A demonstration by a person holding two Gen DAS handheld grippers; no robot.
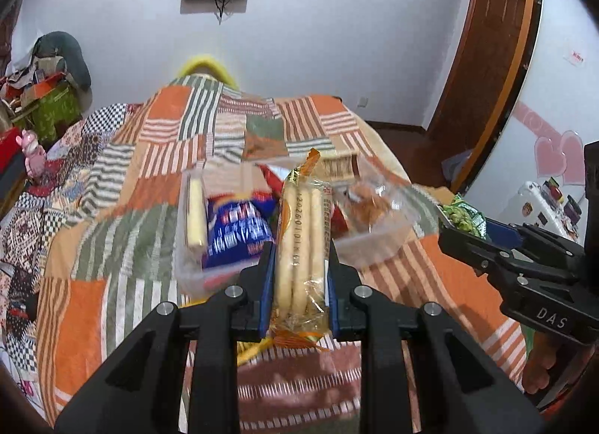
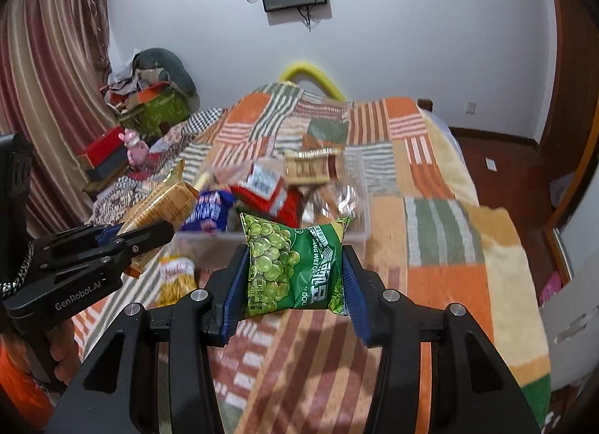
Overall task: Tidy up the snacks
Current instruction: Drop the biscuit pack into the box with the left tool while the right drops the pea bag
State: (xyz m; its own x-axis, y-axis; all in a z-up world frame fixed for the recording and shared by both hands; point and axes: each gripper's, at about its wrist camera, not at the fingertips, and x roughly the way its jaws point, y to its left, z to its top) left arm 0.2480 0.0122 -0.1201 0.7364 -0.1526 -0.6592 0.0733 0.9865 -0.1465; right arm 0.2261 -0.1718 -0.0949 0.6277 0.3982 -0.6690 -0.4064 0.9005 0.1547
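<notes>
My left gripper (image 1: 301, 247) is shut on a clear-and-orange pack of long biscuit sticks (image 1: 301, 243), held above the bed in front of a clear plastic box (image 1: 374, 247). The box holds several snacks, among them a blue packet (image 1: 236, 232) and a pale stick (image 1: 196, 215). My right gripper (image 2: 295, 250) is shut on a green pea snack bag (image 2: 295, 265), held just before the same box (image 2: 359, 202). The left gripper with its biscuit pack (image 2: 161, 205) shows at the left of the right wrist view. The right gripper (image 1: 460, 224) shows at the right of the left wrist view.
A patchwork orange-and-green blanket (image 1: 112, 303) covers the bed. A yellow snack bag (image 2: 174, 277) lies on it near the box. Boxes and clutter (image 2: 149, 108) stand at the far left, and a wooden door (image 1: 486, 41) at the right.
</notes>
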